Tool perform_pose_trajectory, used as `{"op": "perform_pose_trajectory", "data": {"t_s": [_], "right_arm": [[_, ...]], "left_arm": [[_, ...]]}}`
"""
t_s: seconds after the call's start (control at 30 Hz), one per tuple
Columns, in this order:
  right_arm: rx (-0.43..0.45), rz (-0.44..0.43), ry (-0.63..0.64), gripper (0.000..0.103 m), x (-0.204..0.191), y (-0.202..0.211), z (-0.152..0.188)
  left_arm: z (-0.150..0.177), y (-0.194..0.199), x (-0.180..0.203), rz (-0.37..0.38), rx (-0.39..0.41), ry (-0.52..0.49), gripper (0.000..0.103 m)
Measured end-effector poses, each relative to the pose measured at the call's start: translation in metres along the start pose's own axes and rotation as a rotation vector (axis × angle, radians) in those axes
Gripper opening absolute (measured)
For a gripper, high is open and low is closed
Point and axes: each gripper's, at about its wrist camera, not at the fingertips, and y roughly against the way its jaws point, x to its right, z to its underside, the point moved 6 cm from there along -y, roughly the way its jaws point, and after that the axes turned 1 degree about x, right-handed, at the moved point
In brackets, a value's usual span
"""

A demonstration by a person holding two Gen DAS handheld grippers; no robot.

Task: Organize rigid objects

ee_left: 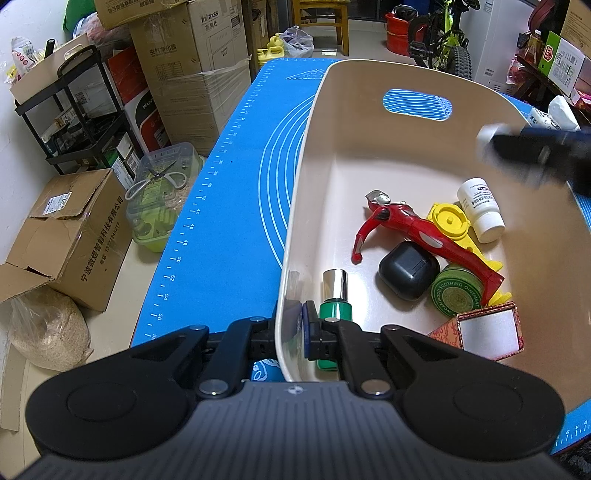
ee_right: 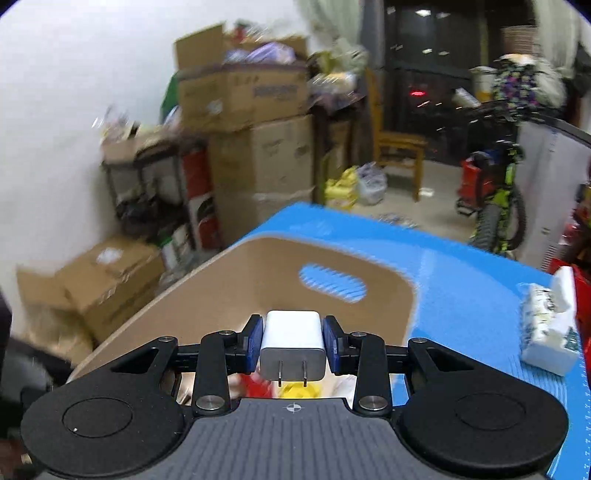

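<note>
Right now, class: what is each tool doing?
Left tool: closed on the near wall of the cream bin.
Right tool: closed on the white charger, held above the bin.

White wall on the left; pale floor. Stacked cardboard boxes stand against the wall beside a black shelving rack. An opened carton and a clear sack of granular fill lie on the floor. A wooden chair stands farther back, near a green bicycle and red bucket. Dark glazing reflects ceiling lights. A blue measuring mat covers the surface.
</note>
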Motion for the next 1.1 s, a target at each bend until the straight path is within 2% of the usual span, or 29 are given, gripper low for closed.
{"op": "perform_pose_trajectory", "data": {"t_s": [0.3,0.43,0.57,0.73,0.8,0.83,0.87,0.9,0.97,1.1], "right_arm": [[-0.175,-0.011,0.068,0.042,-0.021,-0.025,0.031],[-0.206,-0.023,0.048,0.042,-0.017,-0.031,0.036],[-0.175,-0.023,0.018,0.057,-0.008,-0.022,0.031],[-0.125,-0.011,-0.031,0.070,0.002,-0.010,0.020],[-0.115,0.001,-0.055,0.077,0.008,-0.004,0.017],[-0.111,0.003,-0.068,0.081,0.010,-0.001,0.015],[-0.107,0.006,-0.080,0.085,0.012,0.001,0.013],[-0.102,0.014,-0.091,0.088,0.015,0.005,0.011],[-0.088,0.040,-0.103,0.096,0.021,0.014,0.007],[-0.063,0.065,-0.118,0.099,0.027,0.036,0.001]], "left_arm": [[0.000,0.000,0.000,0.000,0.000,-0.001,0.011],[0.000,0.001,-0.001,-0.003,0.000,-0.003,0.011],[0.000,0.001,0.000,-0.003,0.001,-0.004,0.011],[0.000,0.006,0.000,-0.021,0.012,-0.023,0.013],[-0.001,0.013,0.000,-0.035,0.037,-0.034,0.031],[-0.002,0.017,0.001,-0.043,0.053,-0.038,0.057],[-0.003,0.021,0.002,-0.054,0.075,-0.042,0.076],[-0.005,0.026,0.003,-0.067,0.099,-0.044,0.080],[-0.008,0.035,0.006,-0.075,0.127,-0.036,0.081],[-0.012,0.054,0.017,-0.056,0.155,-0.015,0.081]]}}
